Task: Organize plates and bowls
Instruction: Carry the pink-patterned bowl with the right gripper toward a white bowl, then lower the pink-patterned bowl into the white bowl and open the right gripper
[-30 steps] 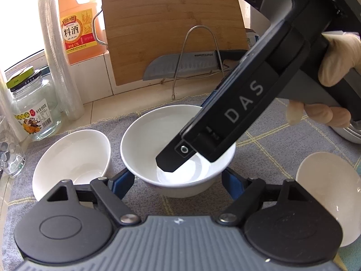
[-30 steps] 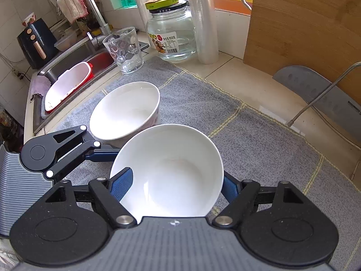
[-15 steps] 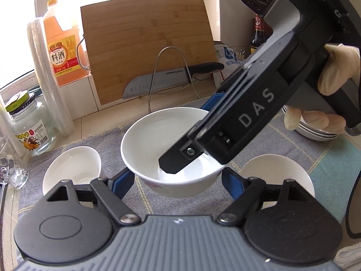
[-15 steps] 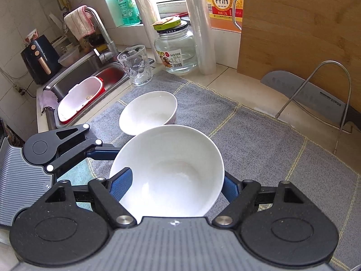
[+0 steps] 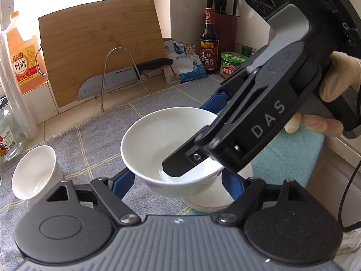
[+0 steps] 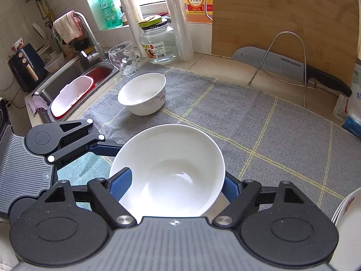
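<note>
- Centre of both views: a glossy white ceramic bowl (image 6: 168, 171) is pinched between the right gripper (image 6: 173, 186) pads — carried above the grey checked mat (image 6: 259, 122).
- Left gripper (image 5: 177, 181) flanks it half-open; contact unclear.
- Lower centre, left view: a waiting white bowl (image 5: 209, 199) underneath.
- Left unsorted: a second small white bowl (image 6: 142, 93), upper left — stacking seems partway.

The held bowl (image 6: 167, 171) looks like glossy white ceramic. A grey woven cloth (image 6: 259, 122) with a rough nap covers the counter. The cutting board (image 5: 101, 43) is matt wood, its stand (image 5: 119, 72) thin bright metal, the jar (image 6: 159, 43) apparently clear glass.
</note>
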Motion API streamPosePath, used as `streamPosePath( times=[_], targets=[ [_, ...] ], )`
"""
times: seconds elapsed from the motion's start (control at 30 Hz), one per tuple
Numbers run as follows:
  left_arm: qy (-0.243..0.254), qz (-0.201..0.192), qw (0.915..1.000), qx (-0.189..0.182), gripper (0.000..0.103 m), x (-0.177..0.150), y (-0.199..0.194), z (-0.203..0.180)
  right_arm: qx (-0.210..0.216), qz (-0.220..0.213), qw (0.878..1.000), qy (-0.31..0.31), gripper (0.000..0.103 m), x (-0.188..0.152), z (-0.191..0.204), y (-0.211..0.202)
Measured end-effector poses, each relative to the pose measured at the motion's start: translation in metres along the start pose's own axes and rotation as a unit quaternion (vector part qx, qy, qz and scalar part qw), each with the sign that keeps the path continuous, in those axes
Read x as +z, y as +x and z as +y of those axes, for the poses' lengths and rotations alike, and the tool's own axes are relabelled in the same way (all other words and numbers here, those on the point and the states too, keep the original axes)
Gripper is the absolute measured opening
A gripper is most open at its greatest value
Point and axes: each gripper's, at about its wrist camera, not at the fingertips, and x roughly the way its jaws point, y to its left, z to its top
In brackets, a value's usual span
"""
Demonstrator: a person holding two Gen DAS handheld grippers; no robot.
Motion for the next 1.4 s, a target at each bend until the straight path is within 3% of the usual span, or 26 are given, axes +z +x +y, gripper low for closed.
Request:
streamPosePath(
  times=[0.47, 0.93, 1.23, 1.4],
  targets=[
    [0.025, 0.021, 0.9983, -0.048, 0.084, -0.004, 0.021, -0.019, -0.032, 0.004, 0.999, 0.035, 0.087, -0.036, -0.011, -0.008],
    [0.031, 0.032, 0.9977, -0.051, 0.085, -0.005, 0.029, -0.017, -0.043, 0.014, 0.999, 0.020, 0.087, -0.040, -0.011, 0.001],
    [0.039, 0.041, 0.9968, -0.056, 0.092, -0.004, 0.032, -0.017, -0.046, 0.019, 0.999, 0.019, 0.087, -0.041, -0.012, 0.003],
    [0.040, 0.044, 0.9966, -0.058, 0.093, -0.005, 0.032, -0.016, -0.045, 0.021, 0.999, 0.017, 0.094, -0.040, -0.012, 0.005]
  ],
)
